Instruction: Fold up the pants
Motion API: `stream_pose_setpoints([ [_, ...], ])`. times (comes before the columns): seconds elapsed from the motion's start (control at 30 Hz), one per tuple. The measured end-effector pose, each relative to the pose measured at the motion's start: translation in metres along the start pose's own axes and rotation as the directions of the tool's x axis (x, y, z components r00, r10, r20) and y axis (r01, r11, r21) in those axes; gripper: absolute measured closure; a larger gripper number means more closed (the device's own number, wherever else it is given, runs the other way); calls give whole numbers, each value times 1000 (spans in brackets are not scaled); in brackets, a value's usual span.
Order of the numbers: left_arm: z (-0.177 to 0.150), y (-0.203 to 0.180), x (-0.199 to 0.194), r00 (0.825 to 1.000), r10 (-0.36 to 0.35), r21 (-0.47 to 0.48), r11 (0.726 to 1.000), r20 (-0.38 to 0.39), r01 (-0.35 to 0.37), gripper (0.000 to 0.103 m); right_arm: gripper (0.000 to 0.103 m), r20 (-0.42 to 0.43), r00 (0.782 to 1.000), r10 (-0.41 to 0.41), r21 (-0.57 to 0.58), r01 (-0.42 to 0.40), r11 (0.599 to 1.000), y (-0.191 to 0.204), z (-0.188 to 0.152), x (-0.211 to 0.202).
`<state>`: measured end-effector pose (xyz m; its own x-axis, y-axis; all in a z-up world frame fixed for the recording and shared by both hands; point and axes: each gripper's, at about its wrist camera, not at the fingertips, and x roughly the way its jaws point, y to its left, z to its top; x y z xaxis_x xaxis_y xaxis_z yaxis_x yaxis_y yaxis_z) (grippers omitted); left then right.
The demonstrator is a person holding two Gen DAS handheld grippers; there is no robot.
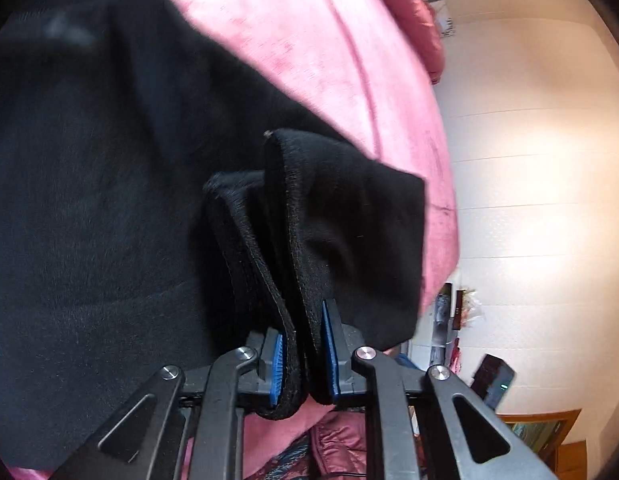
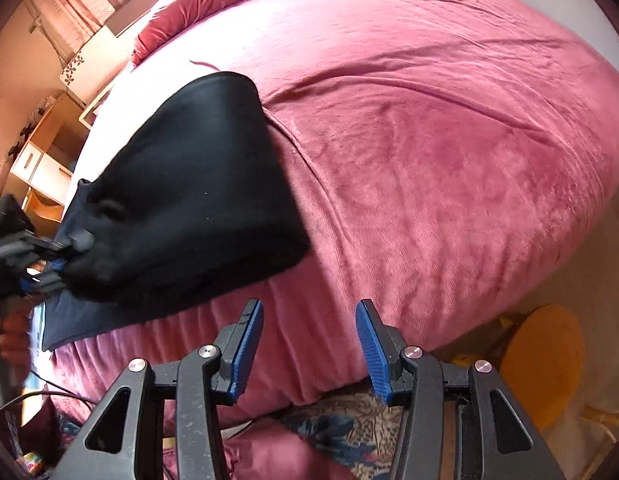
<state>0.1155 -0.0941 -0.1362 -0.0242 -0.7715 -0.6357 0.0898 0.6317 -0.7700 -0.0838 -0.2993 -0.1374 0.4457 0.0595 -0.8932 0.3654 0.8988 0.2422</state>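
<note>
The black pants [image 1: 109, 184] lie on a pink bed cover [image 1: 317, 40]. My left gripper [image 1: 303, 354] is shut on a bunched double edge of the pants, which stands up between the blue pads. In the right wrist view the pants [image 2: 197, 184] form a folded black bundle at the left of the bed, and the left gripper [image 2: 59, 262] grips their near-left corner. My right gripper [image 2: 309, 348] is open and empty, hovering over the bed's near edge, to the right of the pants and apart from them.
The pink cover [image 2: 449, 152] spreads wide to the right of the pants. A dark blue garment [image 2: 69, 320] lies under the pants at the left edge. A yellow stool [image 2: 545, 360] stands on the floor at the right. Shelves [image 2: 41, 156] stand far left.
</note>
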Motion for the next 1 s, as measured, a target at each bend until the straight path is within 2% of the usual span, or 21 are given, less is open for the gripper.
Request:
stream_pose_setpoints([
  [0.17,9,-37,-36,991,-117,109,988,59,110,88,52,35,999,-23,-59,25,998,29,15,20],
  [0.27,10,-54,-48,987,-144,168,977,73,130,88,51,61,997,-39,-71,43,997,38,24,25],
  [0.3,10,-56,-52,986,-150,185,974,78,133,88,58,72,997,-38,-75,43,996,42,26,28],
  [0.33,12,-59,-53,985,-146,204,971,87,126,89,71,83,996,-30,-71,36,997,45,28,29],
  [0.37,12,-60,-55,986,-131,216,970,101,106,89,86,87,996,-29,-64,34,997,47,29,31],
  [0.43,12,-50,-55,989,-105,198,977,107,82,90,86,85,996,-38,-80,45,996,43,29,31],
  [0.5,11,-33,-50,993,-18,189,982,116,-4,90,87,64,998,-29,-100,35,994,43,25,37],
  [0.6,9,2,-34,990,121,138,982,76,-131,91,87,39,998,-50,-142,55,988,49,23,47],
  [0.67,5,20,-20,986,164,110,980,40,-168,91,86,34,998,-59,-158,64,985,53,23,52],
  [0.77,1,33,-26,987,148,63,986,54,-152,86,81,22,998,-65,-159,68,985,55,23,55],
  [0.83,0,31,-38,979,181,55,981,92,-186,77,80,5,998,-59,-146,59,988,53,23,55],
  [0.87,0,28,-45,975,191,55,979,115,-198,77,78,-5,999,-54,-143,52,988,50,23,55],
  [1.0,4,25,-86,969,116,44,991,219,-128,77,75,-1,999,-43,-154,42,987,41,17,41],
])
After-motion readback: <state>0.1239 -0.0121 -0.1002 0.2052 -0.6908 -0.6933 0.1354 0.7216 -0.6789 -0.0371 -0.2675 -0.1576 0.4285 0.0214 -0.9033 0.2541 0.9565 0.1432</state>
